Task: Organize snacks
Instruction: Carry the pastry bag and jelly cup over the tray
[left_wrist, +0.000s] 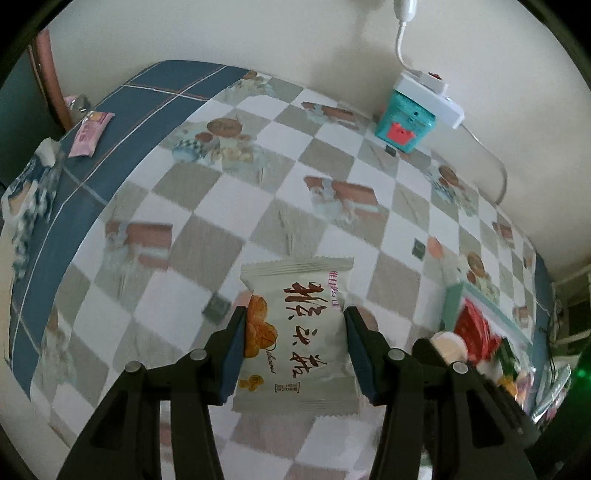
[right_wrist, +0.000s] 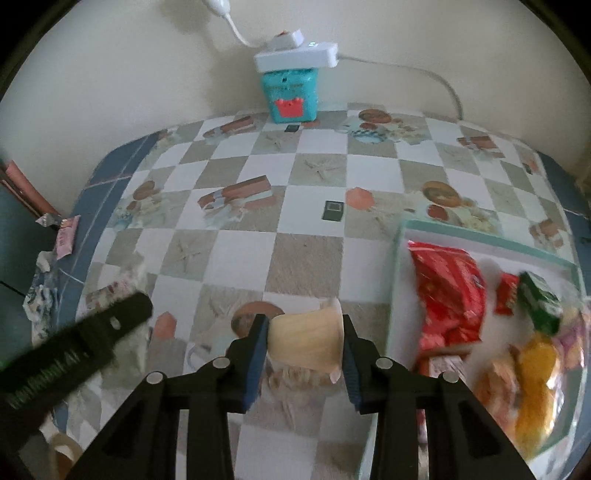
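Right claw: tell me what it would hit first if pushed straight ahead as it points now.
The right claw is shut on a pale cup. Ahead lies bare checkered tablecloth, then probably the small dark card; depth is unclear.

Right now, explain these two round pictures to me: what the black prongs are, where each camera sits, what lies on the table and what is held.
No robot here: a person holds a two-finger gripper in each hand, and a fisheye camera on each looks forward along its fingers. In the left wrist view, the left gripper grips a white snack packet with red lettering. In the right wrist view, the right gripper grips a small cream-coloured cup lying on its side. Below is a checkered tablecloth. A light tray to the right holds red, green and orange snacks. A teal box stands by the wall, and a pink packet lies at the far left edge.
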